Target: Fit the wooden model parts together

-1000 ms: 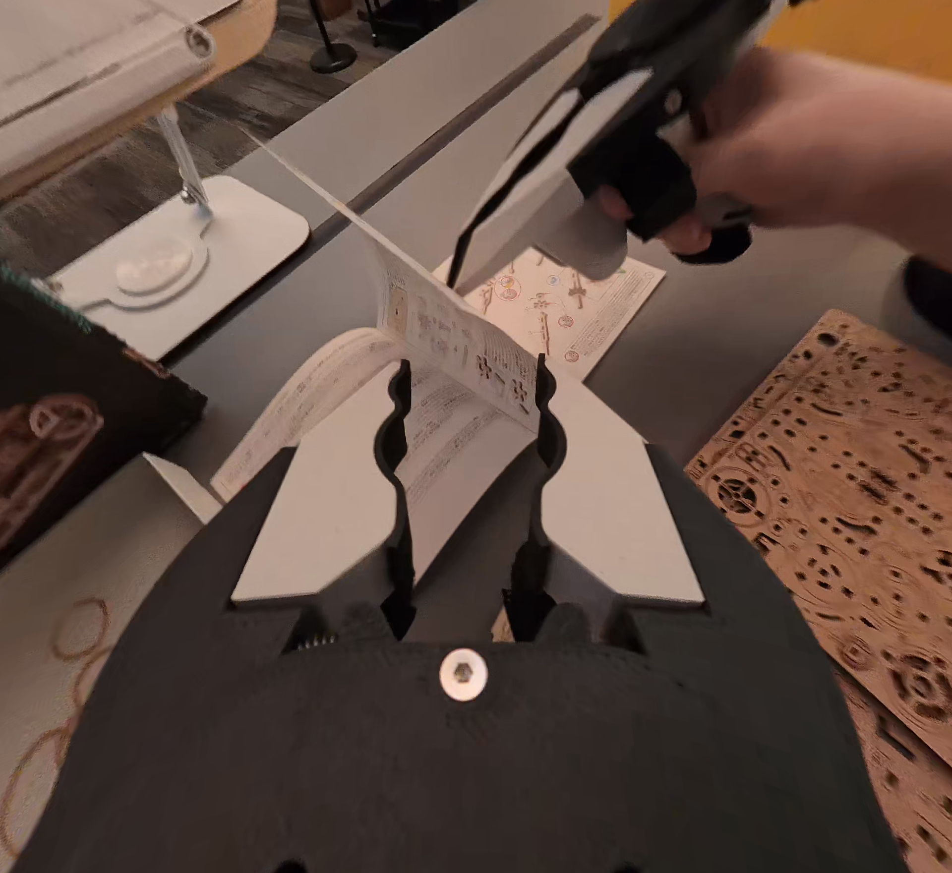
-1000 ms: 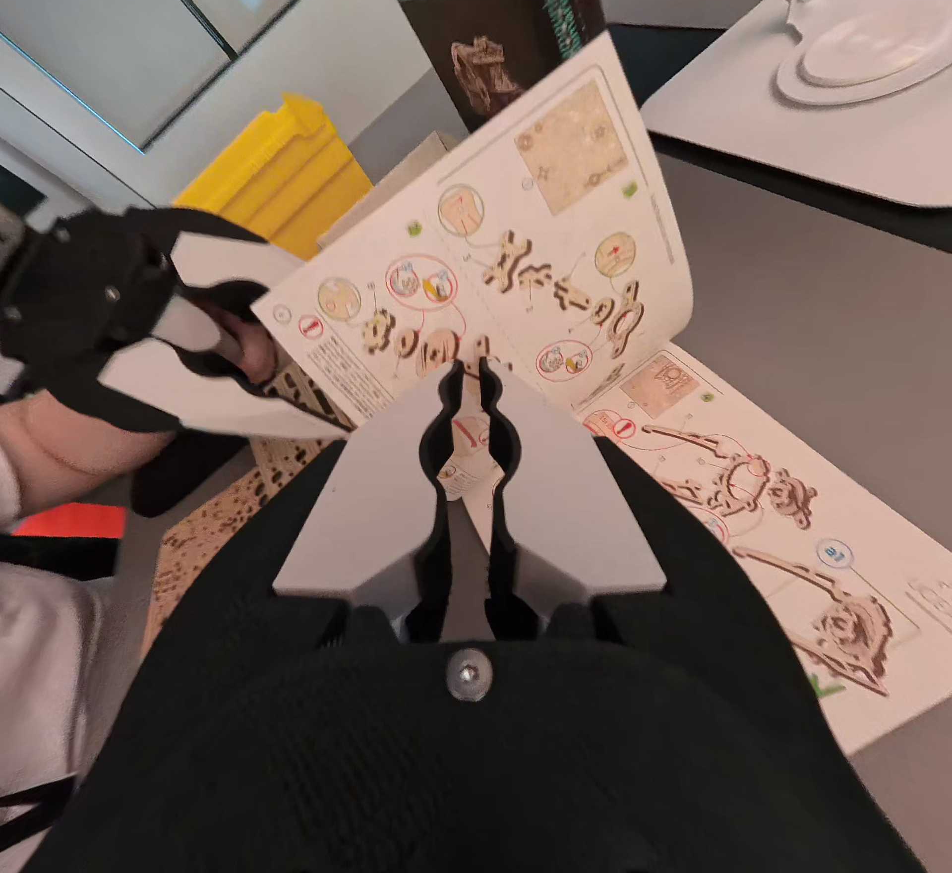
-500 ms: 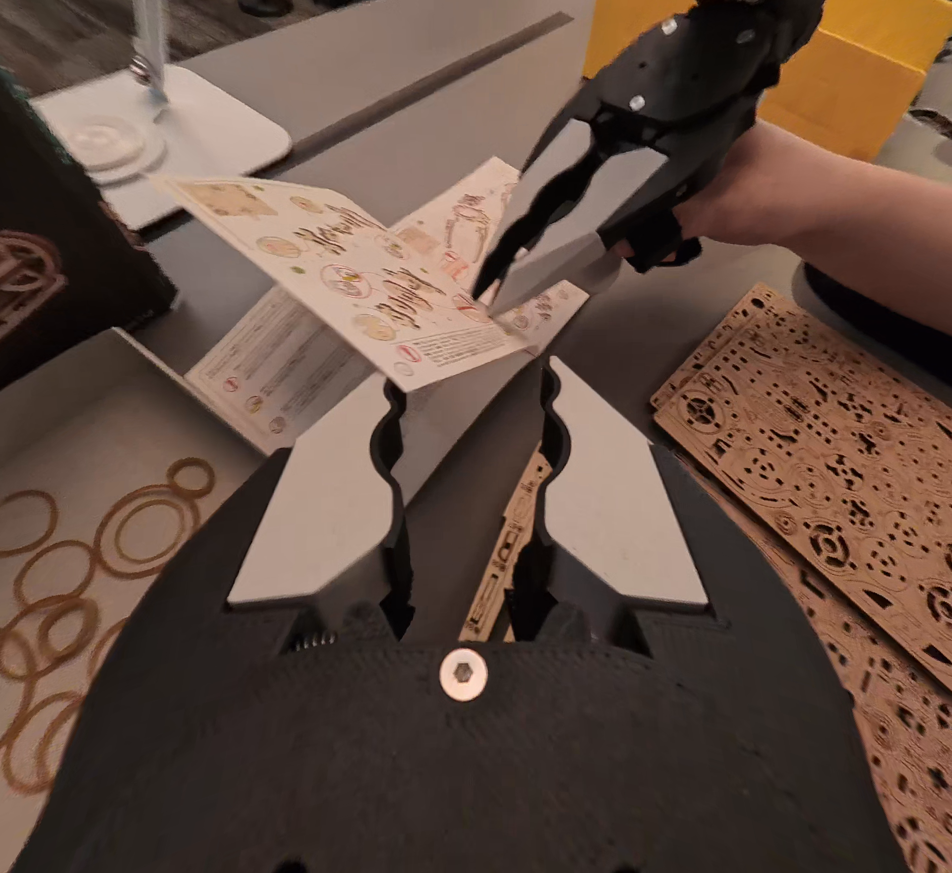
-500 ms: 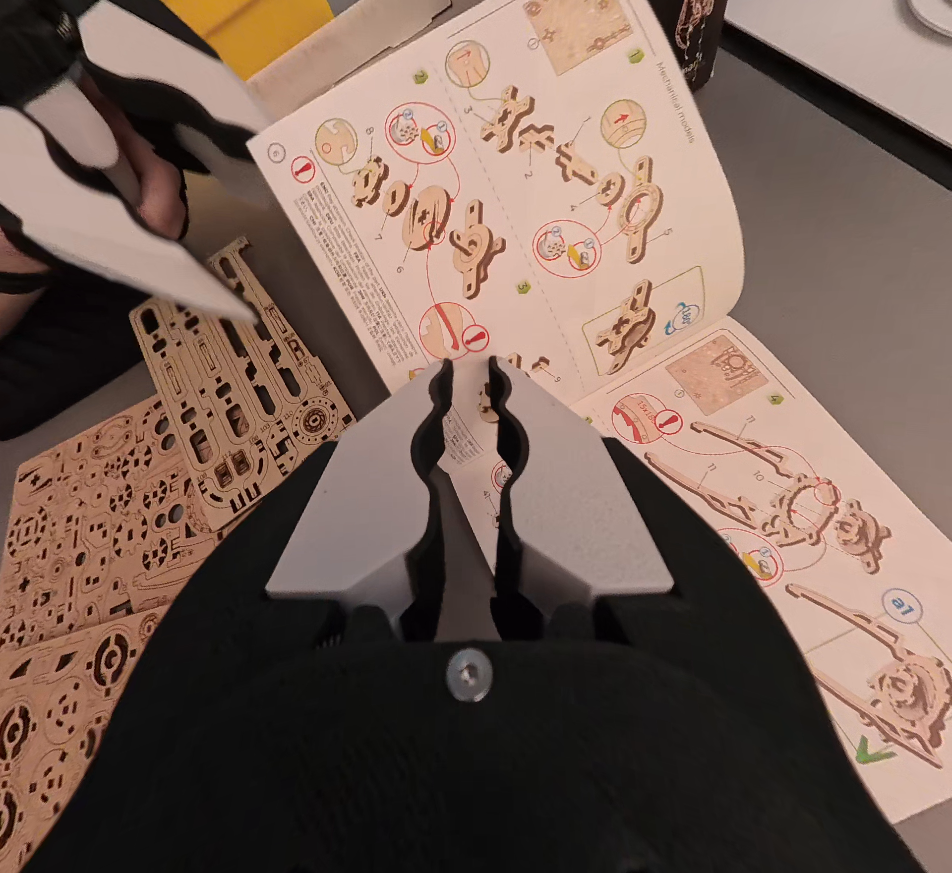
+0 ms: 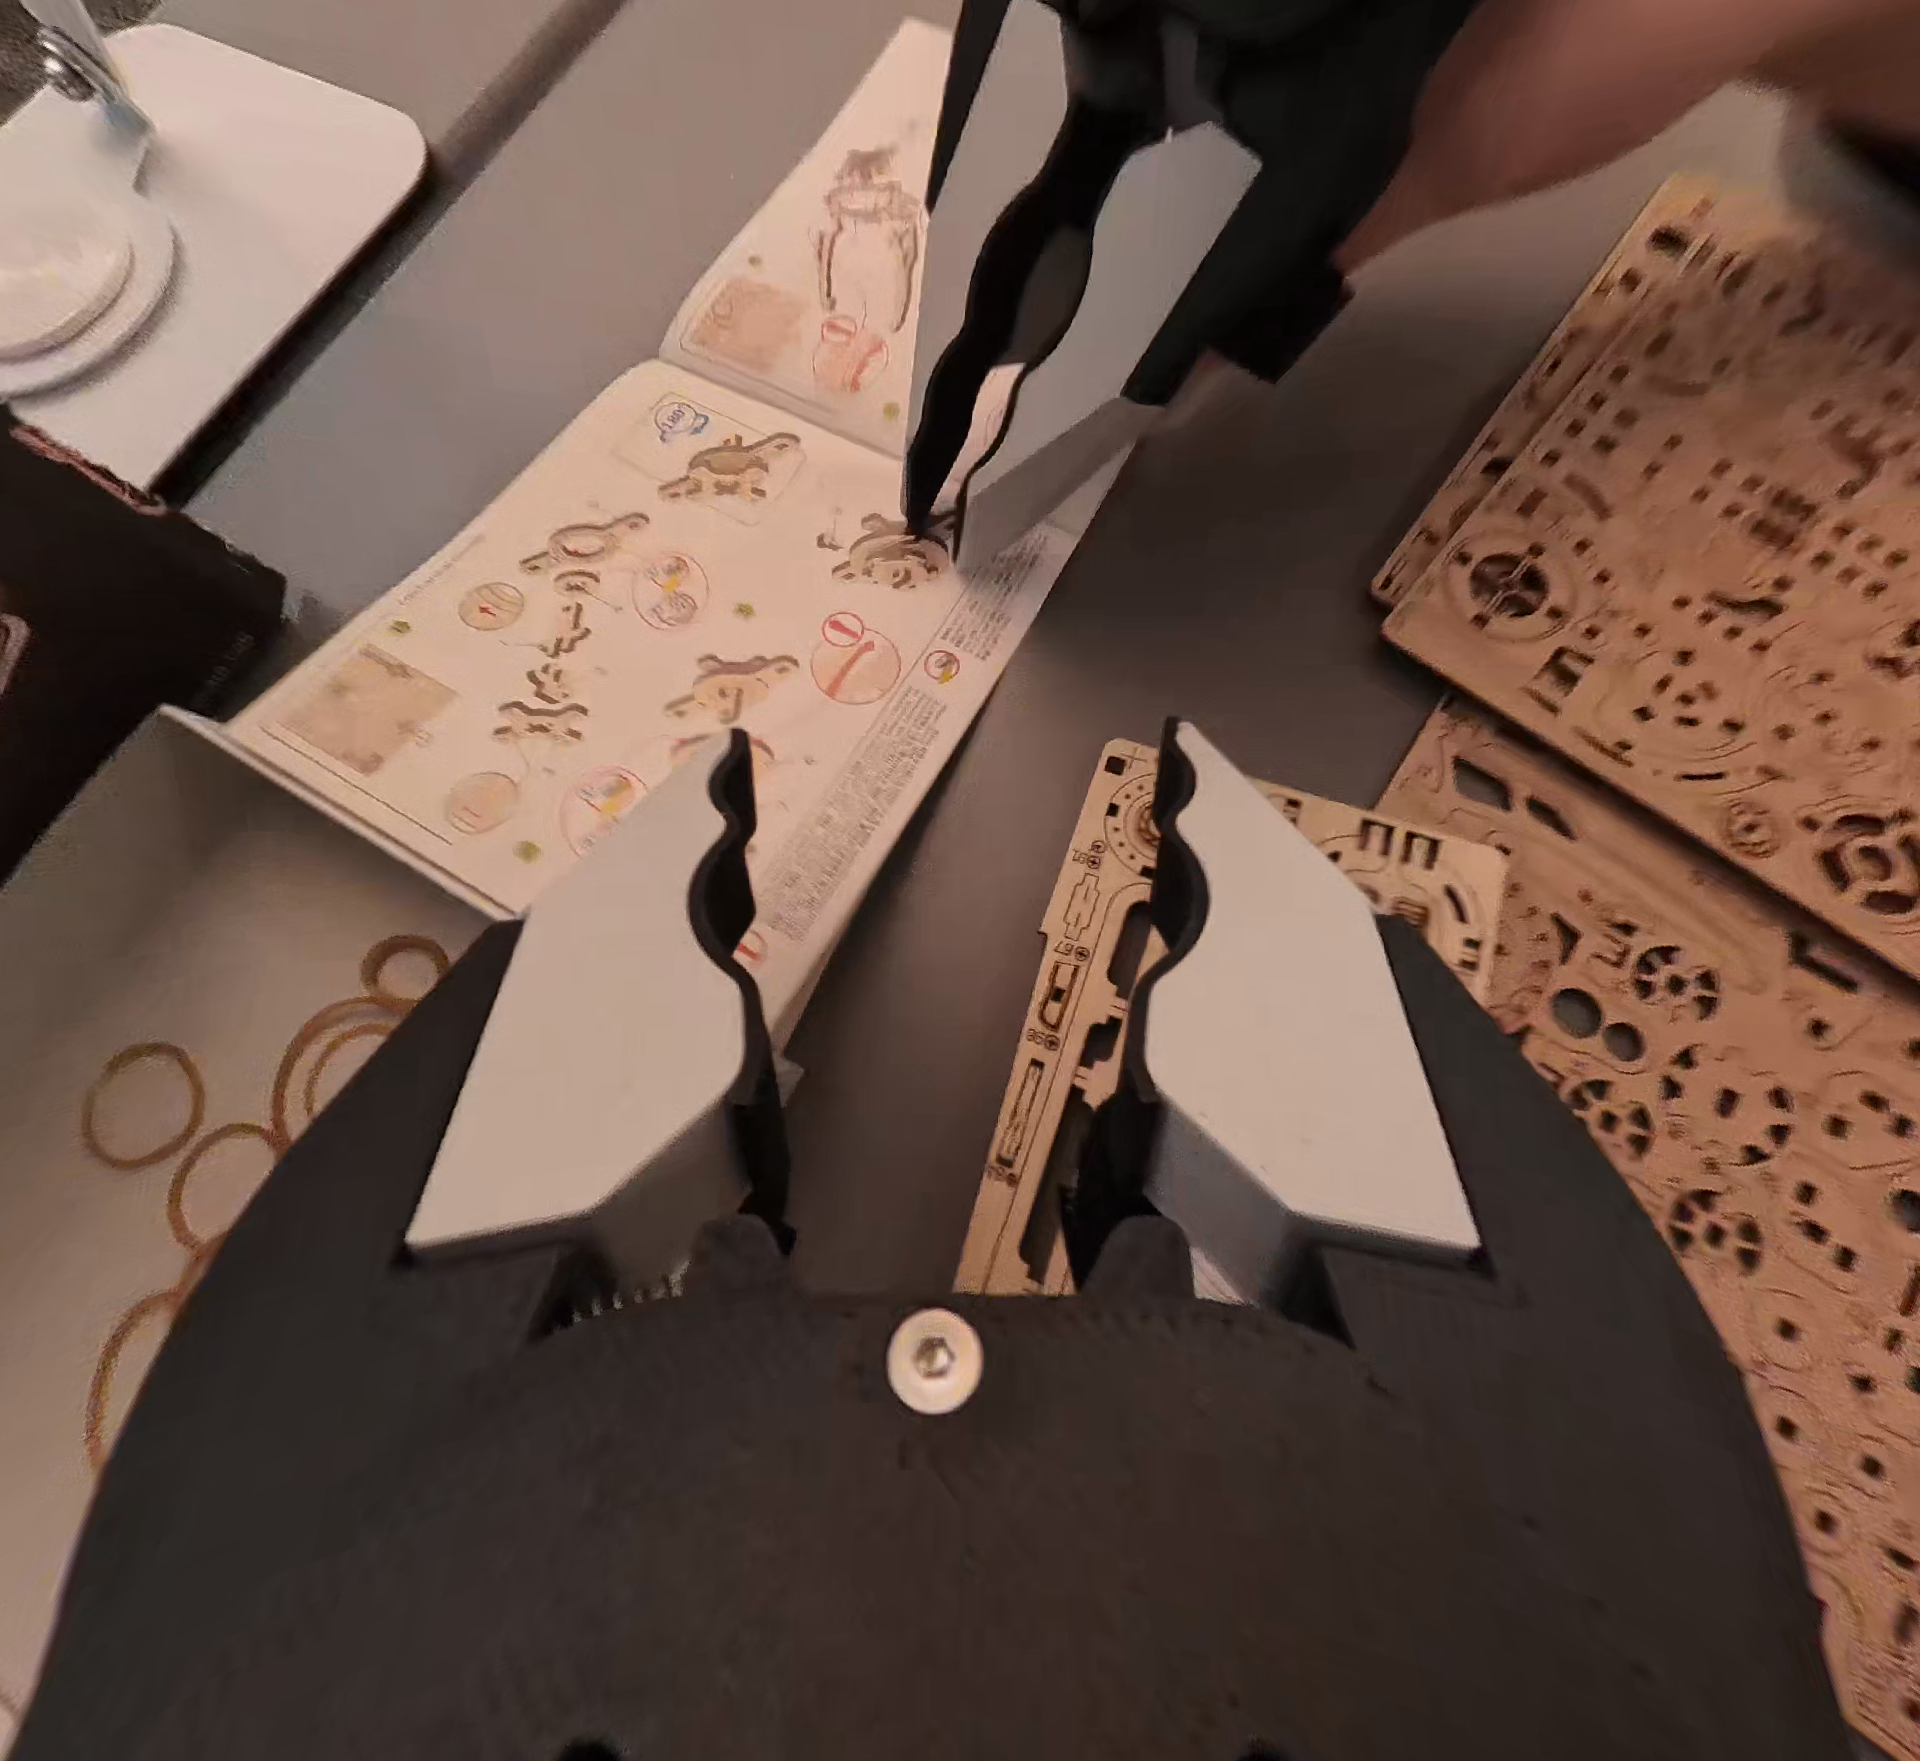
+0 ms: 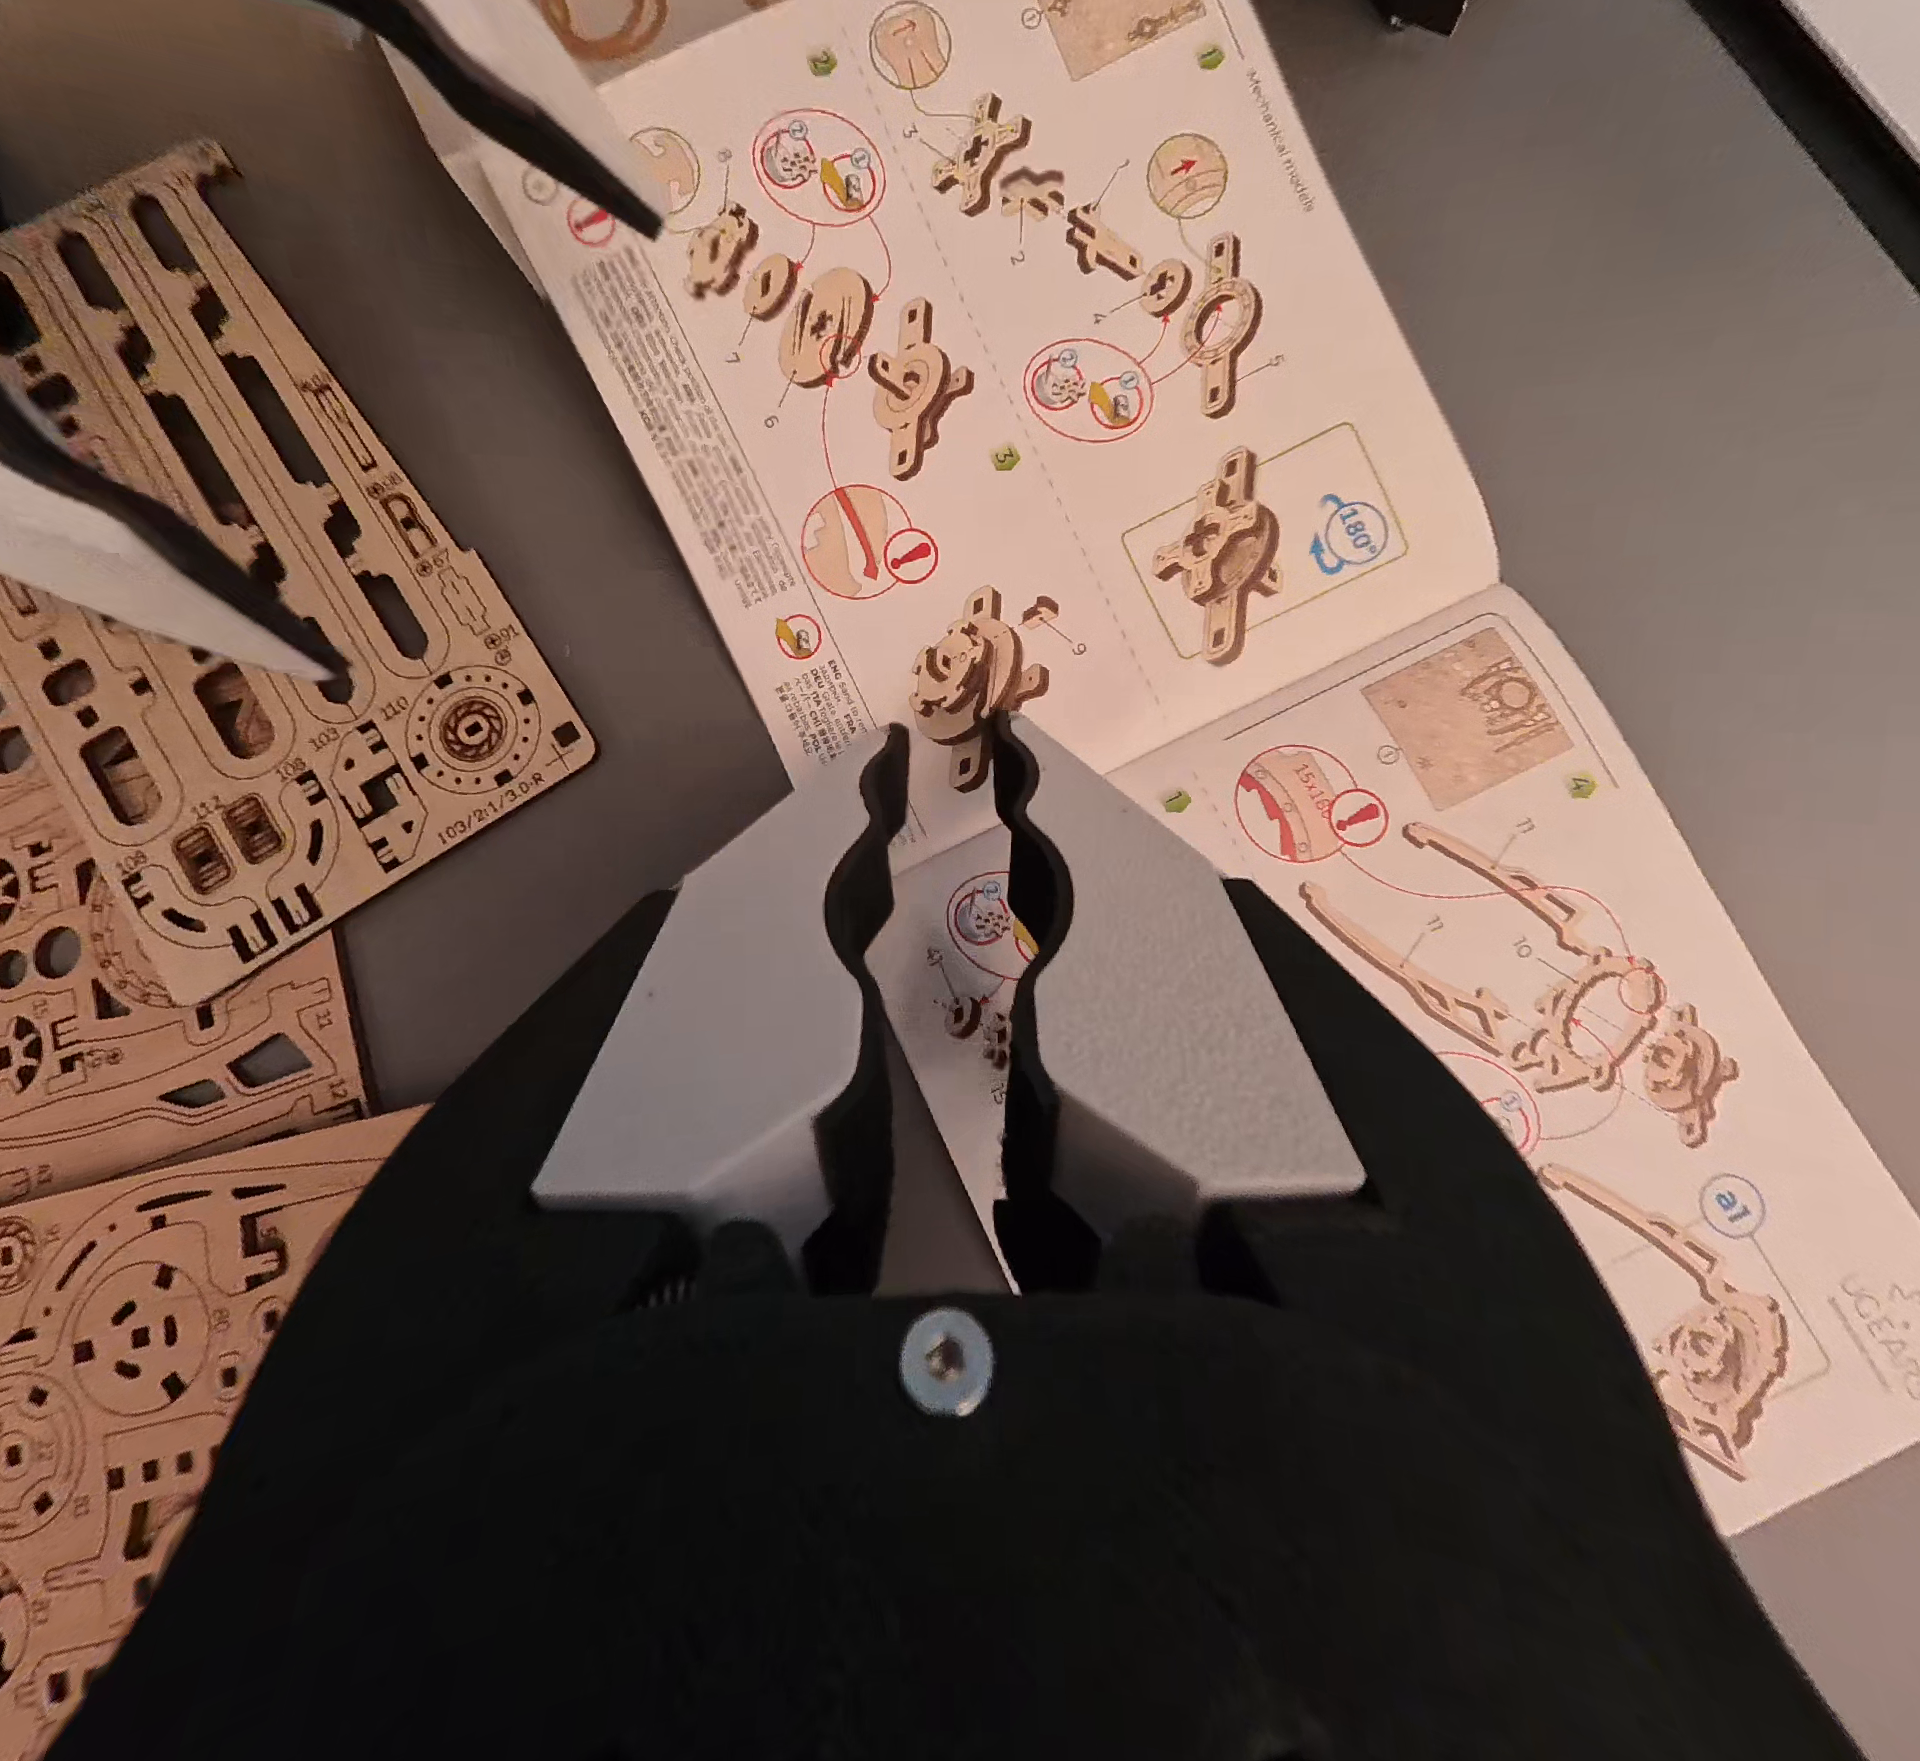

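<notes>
While nobody has lifted a single piece yet, the open instruction booklet lies flat on the grey desk, and I'd say that is what both tools are serving at the moment. The right gripper points down with its tips on the near page, close to the fold. The fingers stand only a narrow gap apart, and I cannot tell whether any paper is caught between them. My guess is that they are there to keep the spread from springing shut, so the diagrams can be read. The left gripper hovers with its fingers spread wide and nothing in them, between the booklet's edge and a small wooden sheet, which looks like readiness to go for a part once the step is clear. The wooden model parts sit in their laser-cut sheets, overlapping one another in a loose pile just beside the booklet, within easy reach of either tool. The small sheet lies topmost and nearest the pages, perhaps because the first pieces come from it. Rubber bands lie heaped in a pale card tray at the booklet's far side. A dark box and a white stand base sit further off, out of the working patch
</notes>
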Demonstrator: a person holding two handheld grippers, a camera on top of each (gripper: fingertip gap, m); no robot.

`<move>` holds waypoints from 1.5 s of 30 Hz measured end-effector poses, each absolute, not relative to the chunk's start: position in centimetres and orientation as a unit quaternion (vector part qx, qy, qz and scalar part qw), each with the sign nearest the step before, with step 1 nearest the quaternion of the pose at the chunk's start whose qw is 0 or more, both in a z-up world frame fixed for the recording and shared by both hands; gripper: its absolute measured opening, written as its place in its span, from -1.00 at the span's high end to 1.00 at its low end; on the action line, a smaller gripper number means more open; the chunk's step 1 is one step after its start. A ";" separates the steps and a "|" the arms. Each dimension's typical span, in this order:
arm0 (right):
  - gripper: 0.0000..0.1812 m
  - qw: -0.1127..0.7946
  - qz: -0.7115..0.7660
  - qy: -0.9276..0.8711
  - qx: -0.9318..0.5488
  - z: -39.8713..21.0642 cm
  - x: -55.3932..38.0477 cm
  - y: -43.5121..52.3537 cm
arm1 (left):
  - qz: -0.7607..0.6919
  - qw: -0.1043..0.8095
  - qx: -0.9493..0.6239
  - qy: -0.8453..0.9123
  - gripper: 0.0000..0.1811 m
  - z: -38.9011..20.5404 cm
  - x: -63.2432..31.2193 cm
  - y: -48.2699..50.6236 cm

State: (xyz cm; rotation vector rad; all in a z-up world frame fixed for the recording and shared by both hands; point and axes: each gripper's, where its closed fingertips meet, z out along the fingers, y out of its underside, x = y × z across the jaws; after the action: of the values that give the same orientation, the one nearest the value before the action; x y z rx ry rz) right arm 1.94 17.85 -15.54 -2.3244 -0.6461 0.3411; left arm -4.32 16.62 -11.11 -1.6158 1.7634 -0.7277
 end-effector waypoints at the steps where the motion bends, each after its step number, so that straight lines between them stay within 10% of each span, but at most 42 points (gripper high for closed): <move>1: 0.83 0.341 0.123 -0.254 -0.897 -15.8 2.1 17.8 | -0.261 0.316 -0.609 0.679 0.19 -11.5 -4.1 16.7; 30: 0.41 0.381 0.136 -0.243 -0.881 -13.4 4.6 18.5 | -0.304 0.337 -0.628 0.632 0.42 -11.3 -2.4 19.1; 45: 0.36 0.352 0.102 -0.295 -0.883 -15.7 5.1 19.0 | -0.325 0.371 -0.632 0.598 0.17 -10.1 -2.5 21.0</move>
State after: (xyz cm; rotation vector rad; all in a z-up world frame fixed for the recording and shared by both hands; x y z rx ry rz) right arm 5.08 19.00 -15.68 -2.2839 -0.7632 0.2642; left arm -2.51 20.97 -10.09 -1.6204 1.5338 -0.8331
